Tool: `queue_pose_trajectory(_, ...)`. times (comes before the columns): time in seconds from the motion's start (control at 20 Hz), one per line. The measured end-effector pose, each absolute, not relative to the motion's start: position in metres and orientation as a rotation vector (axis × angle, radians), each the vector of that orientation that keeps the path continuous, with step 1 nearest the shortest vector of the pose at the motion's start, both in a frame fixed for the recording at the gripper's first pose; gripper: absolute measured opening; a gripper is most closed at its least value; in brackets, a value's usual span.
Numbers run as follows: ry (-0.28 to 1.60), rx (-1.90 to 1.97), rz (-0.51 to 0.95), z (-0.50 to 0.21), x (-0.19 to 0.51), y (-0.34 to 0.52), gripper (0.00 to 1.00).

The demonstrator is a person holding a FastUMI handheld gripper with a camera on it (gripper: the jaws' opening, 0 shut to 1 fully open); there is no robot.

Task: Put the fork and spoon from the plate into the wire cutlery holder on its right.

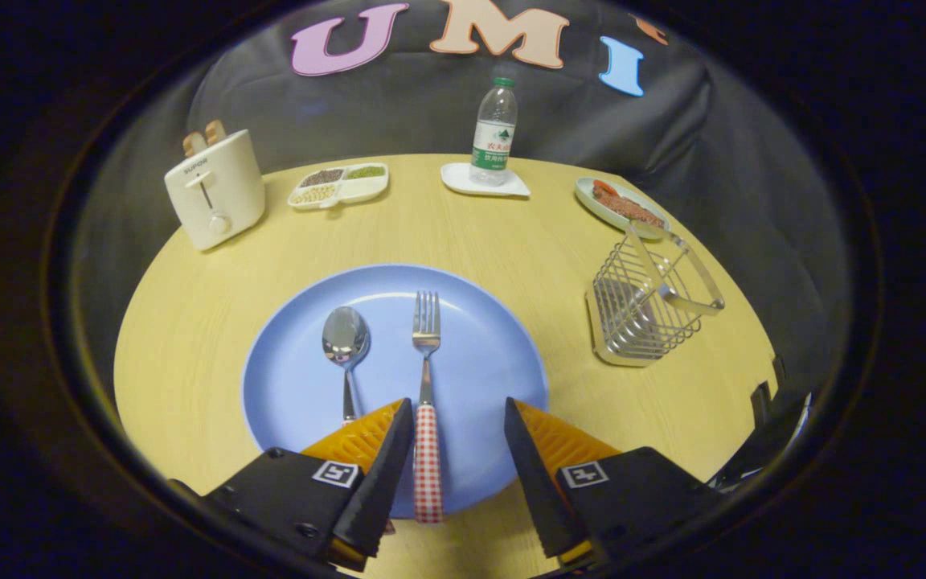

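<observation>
So the claw (458, 418) is spread wide with nothing in it, hanging over the near rim of the blue plate (495, 354). The fork (427, 386) lies between the fingers, its red-checked handle right against the left one and a big gap to the right one. The spoon (345, 342) sits just left of it, handle running under the left finger I think, hard to tell from here. The wire cutlery holder (649, 310) is off to the right on the wooden surface (190, 322), apart from the plate. The risk I see: closing off-centre like this could shove the fork sideways or make it pivot and slip, and that left finger could catch the spoon too.
</observation>
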State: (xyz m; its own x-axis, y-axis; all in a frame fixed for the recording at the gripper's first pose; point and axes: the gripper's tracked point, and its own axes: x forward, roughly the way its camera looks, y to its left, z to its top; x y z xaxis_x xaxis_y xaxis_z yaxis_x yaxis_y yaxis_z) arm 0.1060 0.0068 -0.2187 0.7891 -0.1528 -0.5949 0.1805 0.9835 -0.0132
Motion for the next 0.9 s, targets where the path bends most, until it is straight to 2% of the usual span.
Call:
queue_pose_trajectory(0.45, 0.603, -0.005, -0.1, -0.227, 0.104, 0.016, 0.48)
queue_pose_trajectory(0.75, 0.575, 0.072, -0.06, -0.228, 0.104, 0.025, 0.19)
queue_pose_trajectory(0.9, 0.574, 0.092, -0.05, -0.229, 0.105, 0.025, 0.14)
